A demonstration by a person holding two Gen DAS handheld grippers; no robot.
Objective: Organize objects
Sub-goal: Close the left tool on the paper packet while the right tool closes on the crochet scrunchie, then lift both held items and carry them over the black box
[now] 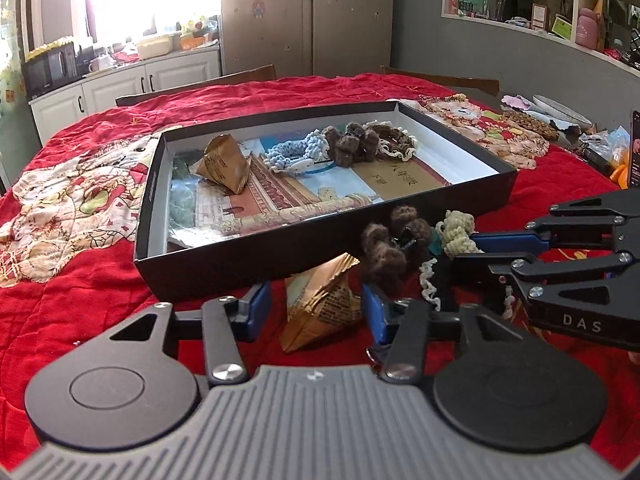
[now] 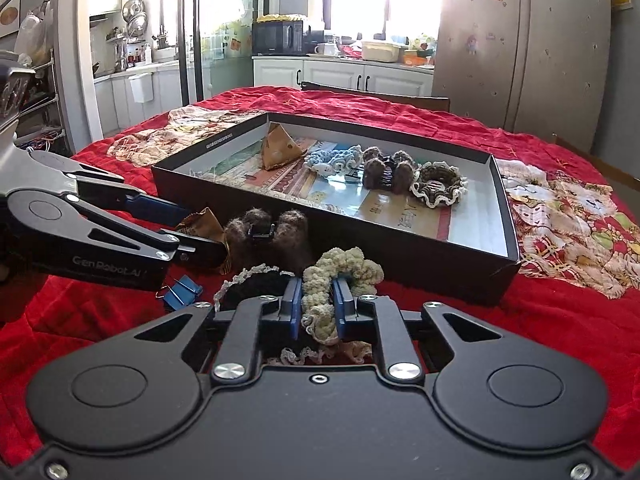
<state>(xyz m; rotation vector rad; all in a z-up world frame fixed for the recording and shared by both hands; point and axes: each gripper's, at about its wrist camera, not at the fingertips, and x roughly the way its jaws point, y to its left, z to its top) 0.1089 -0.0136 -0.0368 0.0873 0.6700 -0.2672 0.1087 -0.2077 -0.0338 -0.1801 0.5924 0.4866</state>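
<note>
A gold pyramid packet [image 1: 320, 304] lies on the red cloth before the black box [image 1: 240, 264]. My left gripper [image 1: 316, 310] straddles it: the right pad touches it and a thin gap shows at the left pad. My right gripper [image 2: 319, 308] is shut on a cream scrunchie [image 2: 340, 268], also seen from the left wrist as the cream scrunchie [image 1: 456, 232]. Beside it lie a brown fuzzy claw clip [image 2: 268, 232] and a black lace-edged scrunchie [image 2: 256, 284]. The box holds another gold packet [image 1: 224, 160], a blue scrunchie [image 1: 292, 152], a brown clip [image 1: 352, 140] and a brown scrunchie [image 2: 438, 184].
A blue binder clip [image 2: 182, 290] lies on the cloth under the left gripper [image 2: 200, 228]. Patterned cloths [image 1: 60, 208] lie on both sides of the box. Plates and snack clutter [image 1: 560, 120] crowd the table's far right. Chair backs [image 1: 200, 84] stand behind the table.
</note>
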